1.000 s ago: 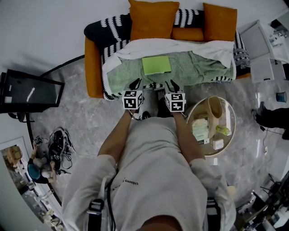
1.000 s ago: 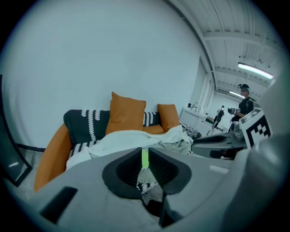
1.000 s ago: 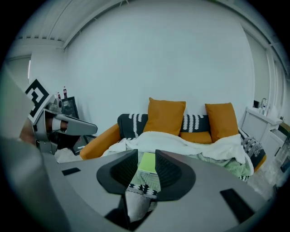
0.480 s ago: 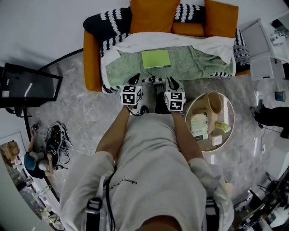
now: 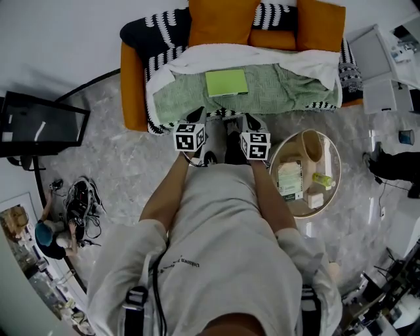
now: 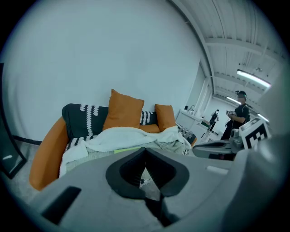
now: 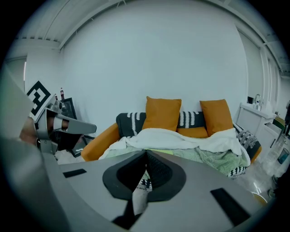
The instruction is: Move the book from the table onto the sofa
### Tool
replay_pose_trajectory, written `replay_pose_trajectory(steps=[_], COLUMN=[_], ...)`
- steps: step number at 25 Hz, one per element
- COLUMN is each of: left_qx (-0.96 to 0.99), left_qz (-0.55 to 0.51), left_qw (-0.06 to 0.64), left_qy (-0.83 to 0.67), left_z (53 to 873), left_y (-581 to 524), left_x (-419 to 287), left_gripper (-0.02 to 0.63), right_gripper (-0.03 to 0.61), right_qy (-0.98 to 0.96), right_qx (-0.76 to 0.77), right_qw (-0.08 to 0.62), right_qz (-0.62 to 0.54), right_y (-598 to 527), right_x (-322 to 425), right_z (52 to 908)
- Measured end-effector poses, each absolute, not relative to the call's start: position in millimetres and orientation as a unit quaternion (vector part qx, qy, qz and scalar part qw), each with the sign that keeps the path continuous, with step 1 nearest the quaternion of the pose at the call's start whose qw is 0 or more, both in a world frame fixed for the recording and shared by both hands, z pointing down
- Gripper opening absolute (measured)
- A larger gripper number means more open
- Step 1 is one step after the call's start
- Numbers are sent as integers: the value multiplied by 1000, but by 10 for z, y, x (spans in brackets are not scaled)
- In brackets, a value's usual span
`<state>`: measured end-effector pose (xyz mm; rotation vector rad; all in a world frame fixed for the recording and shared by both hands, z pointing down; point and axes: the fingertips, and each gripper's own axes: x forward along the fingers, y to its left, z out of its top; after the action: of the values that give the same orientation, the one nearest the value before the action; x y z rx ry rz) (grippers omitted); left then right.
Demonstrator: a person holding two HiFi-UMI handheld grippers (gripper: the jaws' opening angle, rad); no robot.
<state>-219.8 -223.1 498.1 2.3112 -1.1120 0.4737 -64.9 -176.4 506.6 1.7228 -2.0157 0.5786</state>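
The green book (image 5: 226,83) lies flat on the pale green blanket on the sofa seat (image 5: 289,88), apart from both grippers. My left gripper (image 5: 197,113) hovers just short of the sofa's front edge, its jaws closing to shut with nothing between them. Beside it my right gripper (image 5: 248,118) is the same, jaws closing together and empty. In the left gripper view the tips (image 6: 145,152) meet, and a sliver of the book (image 6: 127,149) shows behind them. The right gripper view shows its tips (image 7: 146,154) touching below the book's edge (image 7: 159,151).
The orange sofa (image 5: 134,92) carries orange cushions (image 5: 222,20), a white towel (image 5: 262,58) and black-and-white throws. A round glass table (image 5: 331,177) with small items stands at my right. A dark monitor (image 5: 39,131) sits on the floor at the left. People stand far right (image 6: 238,113).
Both grippers' jaws have gone from spread apart to closed. The hands stay in front of the sofa, and the book has not moved.
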Motion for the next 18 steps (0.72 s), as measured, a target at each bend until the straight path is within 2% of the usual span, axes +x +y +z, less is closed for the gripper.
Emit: replay_pose_trajectory(steps=[18], left_qx=[853], left_qz=[180], left_qw=[262], left_qy=[-415], left_z=[4979], left_y=[-2301], left_x=[-2232], left_gripper=[9], right_gripper=[6], right_qy=[-728], right_qx=[614], right_qw=[225], right_qz=[205], right_y=[-1850], right_x=[-656], right_z=[5037])
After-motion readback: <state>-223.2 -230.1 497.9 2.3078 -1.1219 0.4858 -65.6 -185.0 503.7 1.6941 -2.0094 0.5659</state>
